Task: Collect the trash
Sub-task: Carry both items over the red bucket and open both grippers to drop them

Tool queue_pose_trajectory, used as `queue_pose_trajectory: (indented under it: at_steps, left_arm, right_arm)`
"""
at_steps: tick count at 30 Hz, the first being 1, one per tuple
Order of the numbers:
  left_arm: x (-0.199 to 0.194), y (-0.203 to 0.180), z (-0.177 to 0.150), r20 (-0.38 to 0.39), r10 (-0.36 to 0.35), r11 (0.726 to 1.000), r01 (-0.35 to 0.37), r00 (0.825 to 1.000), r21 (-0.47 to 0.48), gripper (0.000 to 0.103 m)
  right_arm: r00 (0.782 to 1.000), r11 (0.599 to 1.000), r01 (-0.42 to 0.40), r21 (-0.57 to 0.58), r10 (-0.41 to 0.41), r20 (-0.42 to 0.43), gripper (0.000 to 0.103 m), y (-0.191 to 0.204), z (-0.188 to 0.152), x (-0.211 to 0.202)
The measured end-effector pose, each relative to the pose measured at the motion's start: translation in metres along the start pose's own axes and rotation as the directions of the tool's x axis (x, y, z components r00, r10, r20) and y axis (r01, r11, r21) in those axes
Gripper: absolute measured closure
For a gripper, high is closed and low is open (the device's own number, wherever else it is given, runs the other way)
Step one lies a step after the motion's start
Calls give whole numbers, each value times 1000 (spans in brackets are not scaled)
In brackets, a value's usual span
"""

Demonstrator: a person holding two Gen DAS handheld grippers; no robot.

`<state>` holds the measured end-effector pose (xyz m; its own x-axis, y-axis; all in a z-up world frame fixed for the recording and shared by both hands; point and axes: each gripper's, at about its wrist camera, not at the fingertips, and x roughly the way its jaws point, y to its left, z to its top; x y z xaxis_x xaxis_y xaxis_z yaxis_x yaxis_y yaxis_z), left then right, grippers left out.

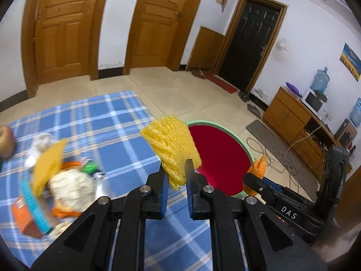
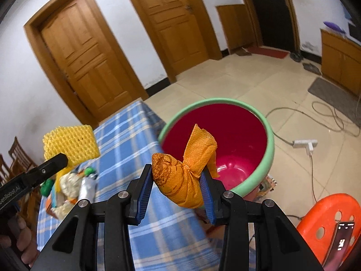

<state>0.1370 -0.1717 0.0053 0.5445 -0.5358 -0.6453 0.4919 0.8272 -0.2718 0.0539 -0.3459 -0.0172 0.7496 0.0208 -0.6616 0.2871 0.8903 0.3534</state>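
My left gripper is shut on a piece of yellow foam netting, held above the table's right edge beside the bin. The same yellow netting shows at the left of the right wrist view. My right gripper is shut on a twisted orange paper wad, held just before the near rim of the bin. The bin is a red bucket with a green rim and stands on the floor by the table. In the left wrist view the bin lies right of the netting, with the orange wad at its edge.
A blue plaid tablecloth carries a heap of trash: crumpled paper, an orange box, green bits. Cables and a power strip lie on the tiled floor. An orange stool with a phone stands at the right. Wooden doors line the far wall.
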Motion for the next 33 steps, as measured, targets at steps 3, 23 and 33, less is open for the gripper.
queue_pose_trajectory:
  at_steps: [3,23,33]
  left_arm:
    - [28,-12,3,-33,-7,1000,7,999,18,90]
    - [102,-40,4,-143,-6,996,20,990,92,56]
    - [72,-31,-1,-112,21,998,-14,994,64,56]
  right_arm:
    - [1000,999,11,38,-10,-20,61,-17,2,13]
    - [999,991,32,131,-29,-25,46,-51,7,37]
    - [999,993,34,116,-33,-12,44,-45,7,24]
